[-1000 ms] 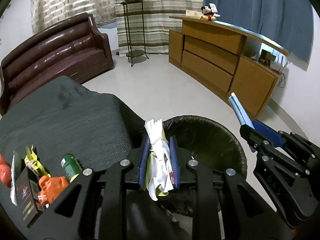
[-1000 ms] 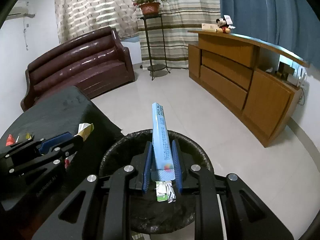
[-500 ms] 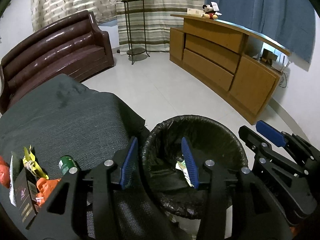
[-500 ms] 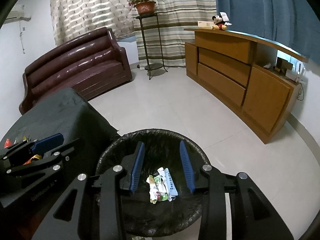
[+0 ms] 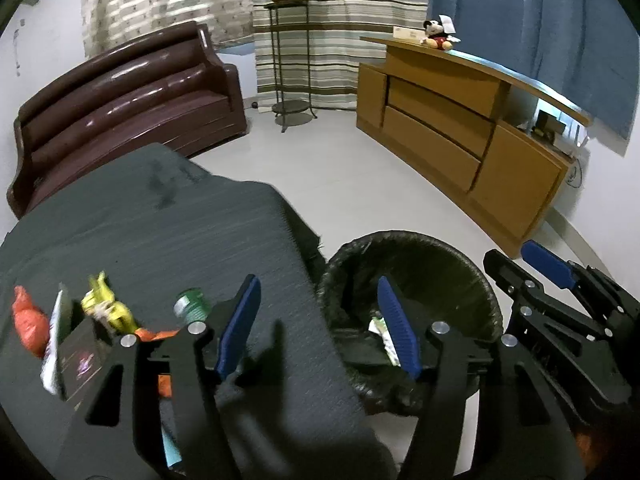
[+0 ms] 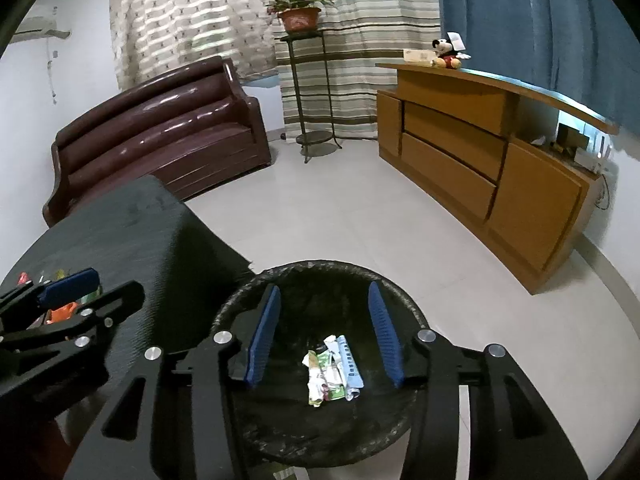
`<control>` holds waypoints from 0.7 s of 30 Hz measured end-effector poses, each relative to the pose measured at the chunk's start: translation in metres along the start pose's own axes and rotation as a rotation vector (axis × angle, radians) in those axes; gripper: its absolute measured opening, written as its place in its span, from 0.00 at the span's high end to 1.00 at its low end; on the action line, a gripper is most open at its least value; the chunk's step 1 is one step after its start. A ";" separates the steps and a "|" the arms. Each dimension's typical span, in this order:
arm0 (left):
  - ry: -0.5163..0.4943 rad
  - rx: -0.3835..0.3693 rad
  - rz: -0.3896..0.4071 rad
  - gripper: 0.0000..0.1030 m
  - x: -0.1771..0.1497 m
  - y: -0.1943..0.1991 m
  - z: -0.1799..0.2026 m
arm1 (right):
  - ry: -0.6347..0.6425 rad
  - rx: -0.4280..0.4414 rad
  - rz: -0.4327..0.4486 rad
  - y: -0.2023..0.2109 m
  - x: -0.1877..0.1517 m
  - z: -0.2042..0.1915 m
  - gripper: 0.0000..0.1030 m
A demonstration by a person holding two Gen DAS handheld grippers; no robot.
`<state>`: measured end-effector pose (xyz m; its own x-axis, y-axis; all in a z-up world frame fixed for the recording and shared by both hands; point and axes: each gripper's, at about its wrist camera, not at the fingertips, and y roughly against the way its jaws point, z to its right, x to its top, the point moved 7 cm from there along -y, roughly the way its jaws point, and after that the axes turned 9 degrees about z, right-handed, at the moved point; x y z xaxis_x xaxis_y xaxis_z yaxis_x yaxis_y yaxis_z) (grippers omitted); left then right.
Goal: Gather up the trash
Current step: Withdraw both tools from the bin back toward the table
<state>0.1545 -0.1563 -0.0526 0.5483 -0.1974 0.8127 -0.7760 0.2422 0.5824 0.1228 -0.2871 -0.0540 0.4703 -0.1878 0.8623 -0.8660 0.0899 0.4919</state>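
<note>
A: Your right gripper hangs over the round bin with its crinkled black liner; its ribbed blue pads have just been opening and grip nothing. A small heap of glossy wrappers lies on the bin's bottom.

B: And my left gripper?

A: Its jaws have also just been opening, empty and wider, straddling the edge of the woven dark tablecloth. Trash remaining there: one green can, one yellow wrapper, one red crumple, one dark box.

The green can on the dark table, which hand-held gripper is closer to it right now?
Left. The left hand-held gripper hovers at the table edge, its left finger just beside the green can. The right hand-held gripper hangs over the trash bin, farther off.
</note>
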 end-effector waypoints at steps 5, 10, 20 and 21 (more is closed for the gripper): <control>0.020 0.027 0.002 0.42 -0.007 0.020 -0.020 | 0.017 0.029 -0.008 0.006 -0.003 -0.016 0.54; 0.041 0.063 0.003 0.41 -0.015 0.039 -0.042 | 0.046 0.070 -0.014 0.012 -0.006 -0.040 0.53; 0.111 0.158 -0.004 0.41 -0.034 0.067 -0.099 | 0.088 0.144 -0.031 0.020 -0.015 -0.086 0.52; 0.119 0.167 -0.008 0.41 -0.036 0.068 -0.105 | 0.091 0.151 -0.033 0.021 -0.016 -0.090 0.52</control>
<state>0.1147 -0.0332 -0.0399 0.5796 -0.0831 0.8106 -0.8071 0.0788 0.5851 0.1127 -0.1946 -0.0464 0.5067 -0.0984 0.8565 -0.8621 -0.0637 0.5027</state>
